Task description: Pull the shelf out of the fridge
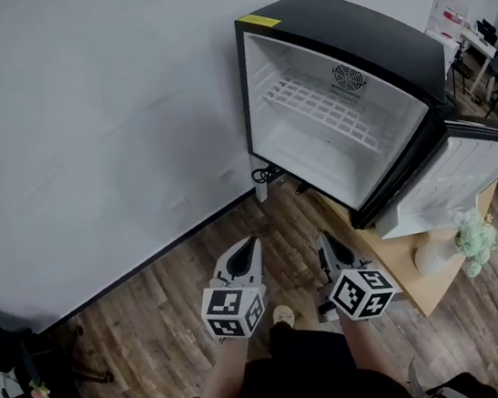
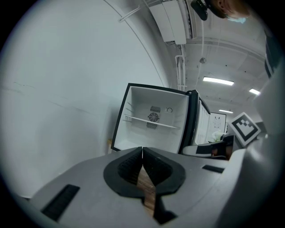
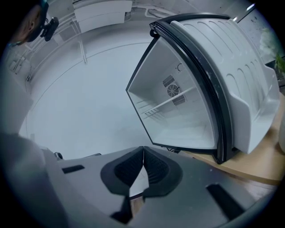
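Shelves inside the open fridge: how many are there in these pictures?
1. A white wire shelf spans the fridge about halfway up its compartment. The door shows only part of its inner side, so racks there cannot be excluded.

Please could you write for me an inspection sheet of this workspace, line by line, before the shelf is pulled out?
Surface: wooden table bears the fridge.
Job's things: fridge, door open; white wire shelf seated inside.
Clutter: vase of flowers on the table, beside the door.
Grippers: left hand-held gripper and right hand-held gripper both shut, empty, held low, apart from the fridge.
Cables: dark cable by the fridge's lower corner, at the wall.
Surroundings: white wall, wood floor, black chair at left.
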`<move>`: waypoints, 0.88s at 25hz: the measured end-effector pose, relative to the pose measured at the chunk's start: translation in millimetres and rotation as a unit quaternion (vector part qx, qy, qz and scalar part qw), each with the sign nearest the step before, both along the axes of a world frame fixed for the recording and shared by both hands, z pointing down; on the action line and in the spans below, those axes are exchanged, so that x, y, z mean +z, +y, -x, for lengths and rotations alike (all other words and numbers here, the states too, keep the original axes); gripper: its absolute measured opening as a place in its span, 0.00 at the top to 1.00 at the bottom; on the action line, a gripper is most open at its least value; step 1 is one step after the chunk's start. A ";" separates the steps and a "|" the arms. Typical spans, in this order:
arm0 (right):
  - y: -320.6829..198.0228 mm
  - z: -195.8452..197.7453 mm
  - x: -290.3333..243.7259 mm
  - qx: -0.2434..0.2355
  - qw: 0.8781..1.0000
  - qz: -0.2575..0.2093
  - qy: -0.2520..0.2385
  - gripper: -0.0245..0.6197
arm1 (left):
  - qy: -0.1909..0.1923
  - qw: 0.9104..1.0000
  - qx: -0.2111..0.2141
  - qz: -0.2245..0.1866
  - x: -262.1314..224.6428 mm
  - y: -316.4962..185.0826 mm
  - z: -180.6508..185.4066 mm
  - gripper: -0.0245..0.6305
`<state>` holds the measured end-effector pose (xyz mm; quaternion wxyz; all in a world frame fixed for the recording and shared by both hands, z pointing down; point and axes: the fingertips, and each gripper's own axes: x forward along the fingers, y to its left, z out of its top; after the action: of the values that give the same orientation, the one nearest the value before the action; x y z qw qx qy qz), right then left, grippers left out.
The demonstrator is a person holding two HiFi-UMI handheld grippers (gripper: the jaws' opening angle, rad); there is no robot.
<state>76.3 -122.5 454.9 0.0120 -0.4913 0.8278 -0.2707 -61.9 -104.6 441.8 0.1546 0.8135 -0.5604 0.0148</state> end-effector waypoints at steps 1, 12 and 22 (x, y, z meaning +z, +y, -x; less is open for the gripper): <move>-6.5 -1.6 0.1 0.000 1.000 -0.001 -0.001 0.98 | -0.001 1.000 0.000 -0.001 0.3 -6.5 -1.7 0.95; -61.2 -8.0 -1.4 -0.004 1.000 -0.018 -0.023 0.98 | -0.010 1.000 0.012 -0.013 3.7 -65.3 -20.9 0.95; -72.3 -7.0 -1.2 -0.004 0.999 -0.011 -0.032 0.98 | -0.004 1.000 0.014 -0.010 2.0 -77.0 -24.9 0.95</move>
<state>83.3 -194.8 453.8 0.0426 -0.4790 0.8319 -0.2768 -37.1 -181.6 443.8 0.1436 0.8230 -0.5494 0.0147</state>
